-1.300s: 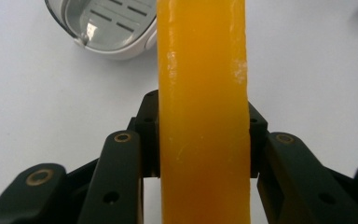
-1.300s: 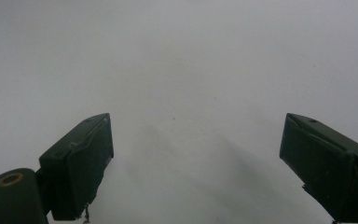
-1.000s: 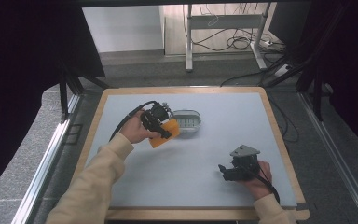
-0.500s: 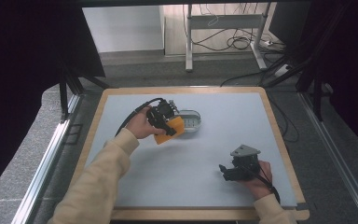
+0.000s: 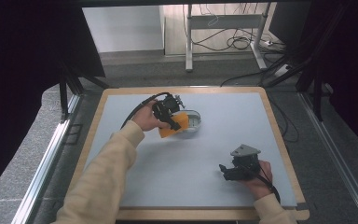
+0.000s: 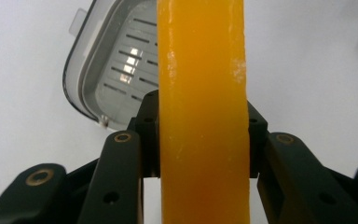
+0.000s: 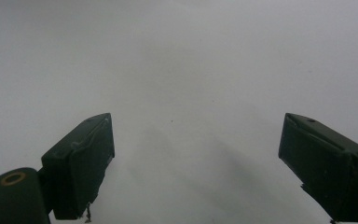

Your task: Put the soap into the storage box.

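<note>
Left gripper [image 6: 200,140]: pinching an orange soap-like bar [image 6: 201,93] edge-on between its two black jaws, the bar standing up the middle of the left gripper view.
Orange bar, place: in the high view [image 5: 172,126] it is held above the far-left part of the table, just at the near-left edge of a clear slotted dish [image 5: 192,120].
Dish: grey, rounded, with a slatted insert [image 6: 116,65] — it lies behind and left of the bar in the left gripper view, not under it.
Risk, aim: my guess is the bar is meant for the dish; let go from here, it may catch the rim and tip out.
Risk, grip: the bar looks glossy — it could slip or turn in the pinch.
Right gripper [image 5: 235,171]: jaws spread wide over bare table [image 7: 191,70], holding nothing, well apart from the dish.
Hard to make out: whether the bar touches the dish rim; the bar's full length, cut off top and bottom; the part of the dish behind the bar.
</note>
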Available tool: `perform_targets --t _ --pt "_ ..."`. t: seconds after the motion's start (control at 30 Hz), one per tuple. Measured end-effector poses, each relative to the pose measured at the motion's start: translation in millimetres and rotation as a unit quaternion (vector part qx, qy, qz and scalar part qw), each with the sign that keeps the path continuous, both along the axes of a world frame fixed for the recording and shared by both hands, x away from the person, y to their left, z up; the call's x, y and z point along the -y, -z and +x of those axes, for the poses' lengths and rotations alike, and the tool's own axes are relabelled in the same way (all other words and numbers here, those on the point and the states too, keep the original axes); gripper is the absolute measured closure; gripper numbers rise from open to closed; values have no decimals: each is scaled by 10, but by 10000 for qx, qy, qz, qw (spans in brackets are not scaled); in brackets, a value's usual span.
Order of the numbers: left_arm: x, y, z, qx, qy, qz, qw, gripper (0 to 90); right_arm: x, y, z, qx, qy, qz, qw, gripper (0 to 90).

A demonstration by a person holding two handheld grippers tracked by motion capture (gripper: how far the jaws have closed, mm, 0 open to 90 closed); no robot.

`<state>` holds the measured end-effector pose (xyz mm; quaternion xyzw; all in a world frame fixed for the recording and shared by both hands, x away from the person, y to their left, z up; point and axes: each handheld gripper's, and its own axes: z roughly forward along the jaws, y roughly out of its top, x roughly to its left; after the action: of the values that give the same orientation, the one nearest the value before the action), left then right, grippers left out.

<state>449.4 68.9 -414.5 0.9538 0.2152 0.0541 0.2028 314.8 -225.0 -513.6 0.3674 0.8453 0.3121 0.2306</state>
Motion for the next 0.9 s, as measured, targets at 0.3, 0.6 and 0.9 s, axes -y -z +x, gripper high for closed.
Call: perform_targets --t 0.3,0.6,0.9 --pt "87 -10 134 7 191 -95 9998 619 -3 -8 -3 15 -4 -5 10000 107" --pt "115 34 285 31 309 -192 9993 619 -16 4 -6 -3 -58 -39 10000 107" --pt "165 14 416 144 353 -136 9992 619 -9 10 0 -26 -56 -36 10000 107"
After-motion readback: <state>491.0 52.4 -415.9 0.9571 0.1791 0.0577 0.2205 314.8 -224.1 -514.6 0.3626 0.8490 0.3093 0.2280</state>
